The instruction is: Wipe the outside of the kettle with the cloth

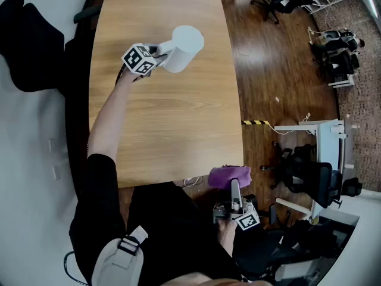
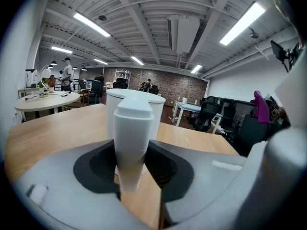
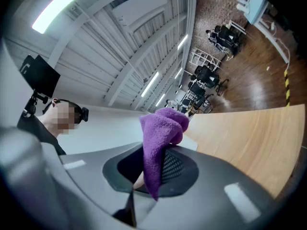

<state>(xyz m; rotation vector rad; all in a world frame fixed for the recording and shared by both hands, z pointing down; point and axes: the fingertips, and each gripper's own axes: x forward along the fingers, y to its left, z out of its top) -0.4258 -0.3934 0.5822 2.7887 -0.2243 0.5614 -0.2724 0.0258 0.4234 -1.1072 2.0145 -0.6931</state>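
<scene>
On the wooden table (image 1: 166,124), toward its far end, the white kettle (image 1: 186,45) stands upright. Your left gripper (image 1: 161,54) is clamped on its handle (image 2: 133,138), jaws pressed against both sides, with the kettle's body rising just beyond them. At the table's near edge, down by your lap, your right gripper (image 1: 235,187) pinches the purple cloth (image 1: 229,175). The right gripper view shows a fold caught between the jaws and the loose bulk bunched above their tips. Cloth and kettle are well apart, with most of the tabletop between them, and no view shows the cloth touching the kettle's wall. Judged from this layout, the preparation is done: kettle steadied, cloth in hand. The wiping itself appears not yet begun, so the whole outside is left for you to cover. Bring the cloth across to the body, then work around it while the left gripper holds the handle.
</scene>
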